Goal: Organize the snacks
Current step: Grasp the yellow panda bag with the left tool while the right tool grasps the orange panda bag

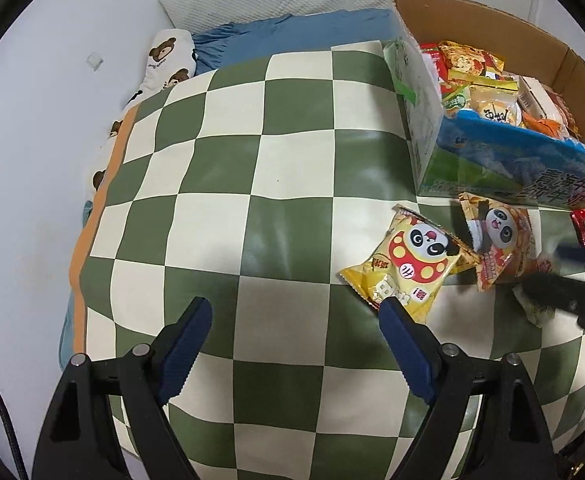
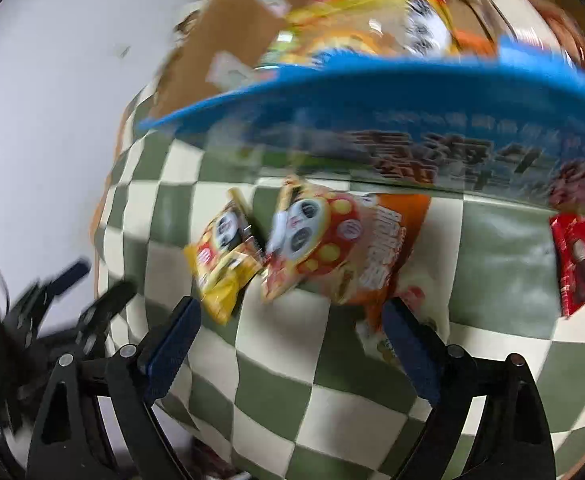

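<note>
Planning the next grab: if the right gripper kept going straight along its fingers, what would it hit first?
Probably the orange panda snack bag, which lies just ahead of the open right gripper; the yellow panda bag sits left of that line. Blur makes depth uncertain.

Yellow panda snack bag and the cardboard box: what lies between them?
Only bare checkered mat lies between the yellow panda snack bag and the cardboard box; the left wrist view shows it. The orange panda bag lies beside, right.

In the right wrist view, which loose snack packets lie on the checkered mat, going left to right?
yellow panda packet → orange panda packet → red packet
</note>
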Available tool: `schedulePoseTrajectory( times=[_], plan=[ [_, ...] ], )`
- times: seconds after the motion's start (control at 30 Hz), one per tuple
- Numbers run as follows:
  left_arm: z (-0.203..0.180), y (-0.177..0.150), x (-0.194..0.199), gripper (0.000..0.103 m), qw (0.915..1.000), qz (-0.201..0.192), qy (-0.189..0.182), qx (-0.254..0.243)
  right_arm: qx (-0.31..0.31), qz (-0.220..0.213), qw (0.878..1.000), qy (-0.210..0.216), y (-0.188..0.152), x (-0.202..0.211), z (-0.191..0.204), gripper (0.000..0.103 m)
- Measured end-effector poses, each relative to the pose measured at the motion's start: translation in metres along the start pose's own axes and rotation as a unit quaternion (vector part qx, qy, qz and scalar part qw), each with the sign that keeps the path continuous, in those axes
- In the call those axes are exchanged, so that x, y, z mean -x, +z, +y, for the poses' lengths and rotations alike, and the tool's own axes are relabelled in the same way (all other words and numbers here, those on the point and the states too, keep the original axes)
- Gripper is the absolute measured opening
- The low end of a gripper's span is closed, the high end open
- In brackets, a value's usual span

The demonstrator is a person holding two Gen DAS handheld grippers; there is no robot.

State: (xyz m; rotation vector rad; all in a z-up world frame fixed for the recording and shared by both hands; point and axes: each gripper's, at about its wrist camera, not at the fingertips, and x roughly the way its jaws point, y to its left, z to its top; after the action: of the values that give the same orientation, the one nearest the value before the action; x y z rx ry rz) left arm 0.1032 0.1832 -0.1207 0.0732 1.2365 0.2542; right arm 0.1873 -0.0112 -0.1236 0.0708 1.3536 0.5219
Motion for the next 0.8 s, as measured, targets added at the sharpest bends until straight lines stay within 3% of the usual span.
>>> schedulePoseTrajectory(
  times=[0.07,0.17,0.23,0.3,0.33,0.37,0.43,0.47,0.57,0.67,0.8],
  plan=[
    [0.001,0.0,-0.007,0.085,1.0,0.006,0.001,-0.004,0.089,-0.031,0.993,-0.072,0.006,0.003,0.02,0.094],
    [0.001,-0.002,-0.017,0.085,0.9998,0.018,0.002,-0.013,0.227,-0.02,0.964,-0.138,0.013,-0.022,0.048,0.094],
    [0.001,-0.004,-0.022,0.085,0.9996,0.022,0.004,-0.018,0.291,0.011,0.944,-0.154,0.013,-0.046,0.061,0.093],
    [0.001,-0.004,-0.024,0.085,0.9995,0.024,0.003,-0.019,0.312,0.037,0.937,-0.15,0.011,-0.07,0.066,0.088],
    [0.001,-0.004,-0.024,0.085,0.9995,0.025,0.001,-0.019,0.311,0.041,0.937,-0.154,0.009,-0.075,0.066,0.08],
    [0.001,-0.003,-0.024,0.085,0.9995,0.024,-0.004,-0.018,0.304,0.042,0.938,-0.16,0.008,-0.08,0.066,0.078],
    [0.0,-0.001,-0.022,0.085,0.9995,0.02,-0.009,-0.021,0.248,0.039,0.955,-0.159,0.008,-0.078,0.06,0.076],
    [-0.001,0.001,-0.021,0.085,0.9995,0.018,-0.011,-0.024,0.178,0.046,0.972,-0.147,0.009,-0.072,0.051,0.076],
    [-0.005,0.007,-0.018,0.085,0.9992,0.009,-0.019,-0.034,0.025,0.06,0.995,-0.081,0.006,-0.056,0.024,0.075],
    [-0.016,0.017,-0.018,0.085,0.998,0.007,-0.038,-0.051,-0.056,0.045,0.996,-0.053,-0.001,-0.037,0.002,0.072],
    [-0.045,0.03,-0.026,0.085,0.9916,0.025,-0.081,-0.098,-0.118,0.015,0.991,-0.058,-0.019,-0.003,-0.029,0.071]
  ],
)
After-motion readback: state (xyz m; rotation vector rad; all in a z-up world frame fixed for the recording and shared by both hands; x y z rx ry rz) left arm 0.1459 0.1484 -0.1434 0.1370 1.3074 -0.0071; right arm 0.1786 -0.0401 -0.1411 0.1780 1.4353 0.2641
